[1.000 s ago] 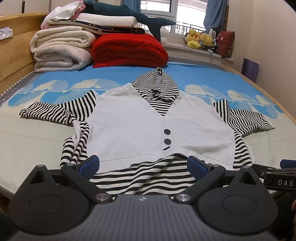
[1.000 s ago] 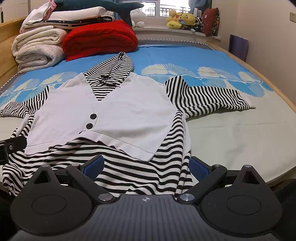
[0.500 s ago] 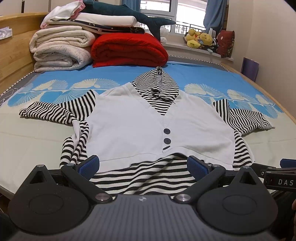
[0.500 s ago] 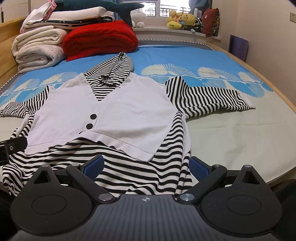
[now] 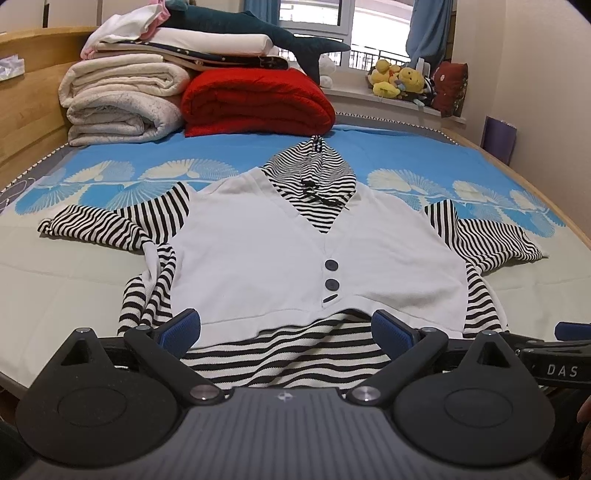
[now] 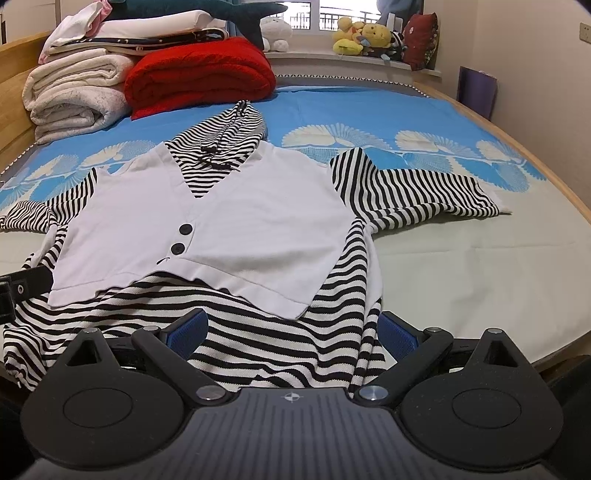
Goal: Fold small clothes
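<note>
In the left wrist view, my left gripper [image 5: 286,330] hung with its jaws spread wide and empty at the bottom centre, over the striped hem of the hooded top [image 5: 258,251], which lay flat, front up, mid-frame on the bed [image 5: 55,288], sleeves out, ready for a first fold, I judged. In the right wrist view, my right gripper [image 6: 293,328] was likewise spread and holding nothing, low centre over the hem's right corner.

This is a home bedroom. A bed [image 5: 55,280] with a wooden headboard [image 5: 26,110] fills the view, with folded blankets [image 5: 122,99] and a red quilt [image 5: 255,103] stacked at its far end. A shark plush [image 5: 258,31] lies on the stack, and stuffed toys [image 5: 399,79] sit on the windowsill under blue curtains [image 5: 428,29].
</note>
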Motion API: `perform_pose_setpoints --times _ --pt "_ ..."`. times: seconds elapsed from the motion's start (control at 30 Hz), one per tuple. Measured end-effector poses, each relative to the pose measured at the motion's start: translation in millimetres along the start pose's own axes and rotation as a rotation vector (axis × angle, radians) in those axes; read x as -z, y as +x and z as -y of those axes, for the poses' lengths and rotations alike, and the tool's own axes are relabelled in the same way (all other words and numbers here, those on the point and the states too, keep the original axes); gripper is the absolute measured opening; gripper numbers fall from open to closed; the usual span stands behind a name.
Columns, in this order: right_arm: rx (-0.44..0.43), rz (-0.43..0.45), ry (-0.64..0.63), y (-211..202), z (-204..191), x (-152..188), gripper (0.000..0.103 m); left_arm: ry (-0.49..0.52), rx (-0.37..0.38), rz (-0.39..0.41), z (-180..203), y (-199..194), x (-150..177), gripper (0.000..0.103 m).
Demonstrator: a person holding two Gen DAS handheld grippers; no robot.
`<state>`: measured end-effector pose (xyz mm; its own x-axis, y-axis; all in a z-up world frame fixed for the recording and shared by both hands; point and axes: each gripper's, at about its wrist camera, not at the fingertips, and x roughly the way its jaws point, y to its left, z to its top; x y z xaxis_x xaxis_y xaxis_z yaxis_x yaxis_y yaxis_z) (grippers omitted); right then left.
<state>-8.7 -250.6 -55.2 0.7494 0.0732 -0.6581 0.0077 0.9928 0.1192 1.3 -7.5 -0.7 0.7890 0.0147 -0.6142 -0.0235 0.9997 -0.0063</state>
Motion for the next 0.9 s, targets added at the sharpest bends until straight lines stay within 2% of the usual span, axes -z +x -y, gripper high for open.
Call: perform_pose_setpoints --times 0.17,0.23,0.3,0.4,0.47,0.53,0.57,0.67,0.77,0.87,0.9 --pt "-0.004 -0.009 -0.001 3.8 -0.4 0.0 0.098 0.024 -0.011 0.051 1.9 -2.9 -7.6 0.096" --pt "-0.012 -0.026 0.008 3.0 0.7 -1.2 0.097 0.019 -0.024 0.082 -1.2 -4.5 -19.0 0.085" --pt "-0.01 -0.022 0.005 2.2 1.6 -0.9 0.096 0.043 -0.046 0.094 -3.9 -2.7 -36.1 0.066" --pt "-0.031 0.016 0.017 0.6 2.6 -2.4 0.09 0.036 -0.066 0.126 -20.1 5.8 -73.1 0.056" --pt "-0.07 0.055 0.038 -4.1 5.2 -5.8 0.087 0.006 -0.053 0.213 -40.2 7.2 -106.3 0.055" --pt "-0.087 0.113 0.027 -9.3 5.4 -9.1 0.077 -0.038 -0.053 0.258 -67.7 18.5 -139.0 0.055" --pt "-0.095 0.129 0.025 -10.8 5.9 -11.6 0.076 -0.07 -0.062 0.279 -84.3 25.8 -153.1 0.054" --pt "-0.114 0.177 0.038 -13.7 9.1 -19.0 0.075 -0.154 -0.158 0.307 -138.9 54.3 -190.5 0.052" --pt "-0.138 0.203 0.051 -16.9 13.6 -33.6 0.075 -0.236 -0.269 0.245 -196.9 93.2 -206.0 0.052" --pt "-0.201 0.2 0.048 -22.9 20.4 -62.6 0.076 -0.326 -0.375 0.166 -252.9 125.2 -196.6 0.052" --pt "-0.212 0.204 0.03 -22.7 20.6 -76.0 0.077 -0.382 -0.387 0.15 -274.2 133.2 -190.5 0.052"
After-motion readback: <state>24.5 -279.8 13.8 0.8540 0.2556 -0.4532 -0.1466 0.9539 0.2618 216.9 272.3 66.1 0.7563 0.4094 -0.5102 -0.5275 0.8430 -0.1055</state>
